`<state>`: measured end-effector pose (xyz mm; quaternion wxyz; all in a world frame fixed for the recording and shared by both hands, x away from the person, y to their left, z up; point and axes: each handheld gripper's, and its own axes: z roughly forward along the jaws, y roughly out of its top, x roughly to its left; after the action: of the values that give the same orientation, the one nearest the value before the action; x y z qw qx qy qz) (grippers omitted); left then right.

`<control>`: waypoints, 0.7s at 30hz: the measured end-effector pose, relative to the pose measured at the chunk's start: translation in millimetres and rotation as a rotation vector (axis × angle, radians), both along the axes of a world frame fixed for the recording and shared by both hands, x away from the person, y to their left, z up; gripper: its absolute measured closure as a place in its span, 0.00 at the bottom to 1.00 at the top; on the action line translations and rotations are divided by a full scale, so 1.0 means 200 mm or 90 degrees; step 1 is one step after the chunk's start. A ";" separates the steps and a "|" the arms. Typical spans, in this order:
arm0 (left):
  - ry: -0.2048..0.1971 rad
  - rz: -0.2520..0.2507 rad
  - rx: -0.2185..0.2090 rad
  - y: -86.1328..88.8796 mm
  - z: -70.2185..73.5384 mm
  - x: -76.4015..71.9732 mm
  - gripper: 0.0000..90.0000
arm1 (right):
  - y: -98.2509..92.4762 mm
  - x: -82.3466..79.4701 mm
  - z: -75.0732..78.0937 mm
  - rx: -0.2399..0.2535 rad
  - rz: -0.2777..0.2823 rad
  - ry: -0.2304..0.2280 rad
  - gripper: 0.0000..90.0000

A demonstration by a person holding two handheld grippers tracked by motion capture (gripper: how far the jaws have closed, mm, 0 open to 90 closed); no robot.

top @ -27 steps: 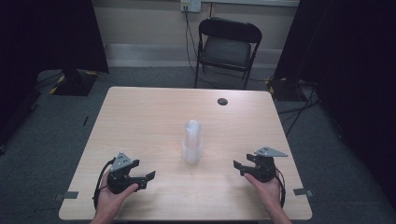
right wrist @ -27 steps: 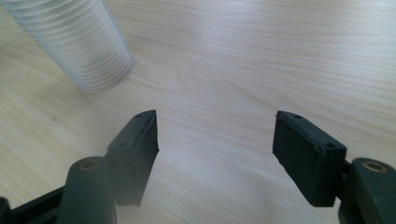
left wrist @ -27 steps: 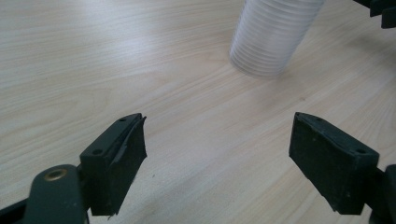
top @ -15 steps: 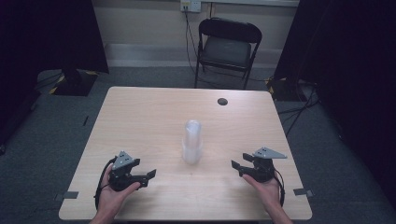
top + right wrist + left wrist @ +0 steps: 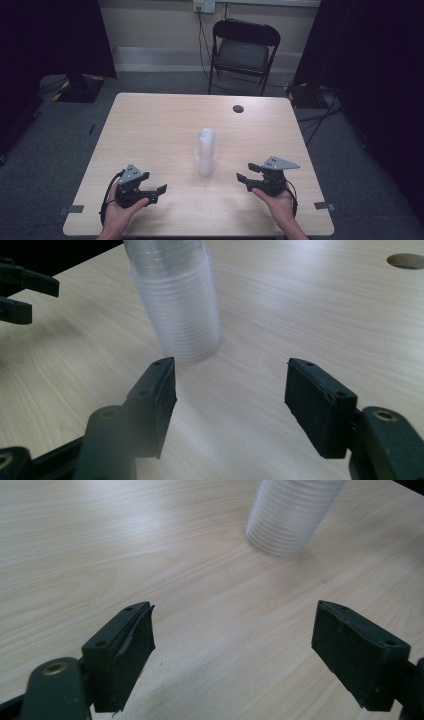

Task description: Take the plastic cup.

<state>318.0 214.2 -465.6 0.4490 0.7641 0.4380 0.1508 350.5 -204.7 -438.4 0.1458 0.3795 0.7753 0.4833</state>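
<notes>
A stack of clear plastic cups (image 5: 206, 151) stands rim-down in the middle of the wooden table (image 5: 150, 130). My left gripper (image 5: 159, 190) rests near the front left, held by a hand, its jaws open and pointing right toward the stack. The left gripper view looks between those open jaws at the cup stack (image 5: 292, 515) beyond. My right gripper (image 5: 242, 178) is at the front right, open, pointing left at the stack. Its own view has the stack (image 5: 177, 305) just ahead of the jaws, slightly left. Nothing is held in either one.
A round cable hole (image 5: 238, 108) sits near the table's far edge. A black folding chair (image 5: 242, 50) stands behind the table. The left gripper's jaws (image 5: 22, 292) appear at the far left of the right gripper view.
Both grippers have shifted slightly; the right one has edged a little toward the cup stack. The stack has not moved.
</notes>
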 end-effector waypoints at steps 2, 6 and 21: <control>0.004 -0.003 0.003 0.00 0.00 0.00 0.19 | 0.00 0.01 0.01 0.008 0.004 -0.001 0.40; 0.004 -0.005 0.006 -0.01 0.00 0.01 0.19 | 0.04 0.04 0.05 0.006 0.018 -0.015 0.41; 0.007 -0.008 0.005 -0.02 -0.01 0.01 0.20 | 0.19 0.09 0.15 -0.004 0.076 -0.053 0.43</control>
<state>320.2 210.9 -467.0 0.4446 0.7692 0.4353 0.1453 367.6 -166.4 -409.0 0.1505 0.3118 0.7912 0.5041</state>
